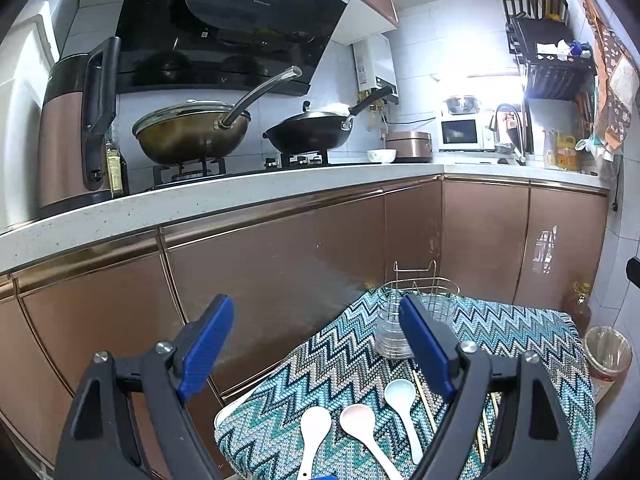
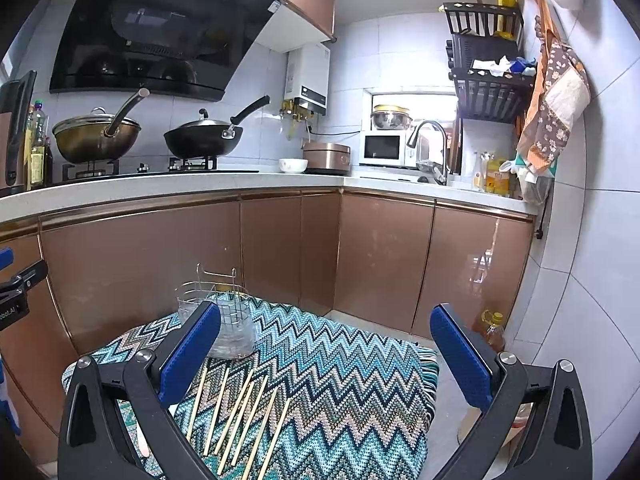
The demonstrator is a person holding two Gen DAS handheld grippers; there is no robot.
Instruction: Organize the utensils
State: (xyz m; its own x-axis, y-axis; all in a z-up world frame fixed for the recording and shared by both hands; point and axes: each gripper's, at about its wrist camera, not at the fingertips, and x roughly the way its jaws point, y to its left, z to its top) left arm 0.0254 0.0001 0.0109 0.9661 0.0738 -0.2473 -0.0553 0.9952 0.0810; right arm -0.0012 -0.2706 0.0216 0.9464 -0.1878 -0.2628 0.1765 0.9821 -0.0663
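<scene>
The left gripper (image 1: 316,344) is held spread wide and empty above the zigzag-patterned cloth (image 1: 352,364). Three ceramic spoons (image 1: 358,420) are laid side by side toward 5 o'clock of it, bowls pointing away from the camera. The wire utensil holder (image 1: 418,312) is stood at 1 o'clock, partly hidden behind the right blue pad.

The right gripper (image 2: 326,354) is likewise spread and empty. A row of bamboo chopsticks (image 2: 240,416) is laid on the cloth at 7 o'clock, with the utensil holder (image 2: 228,320) at 11 o'clock.
</scene>
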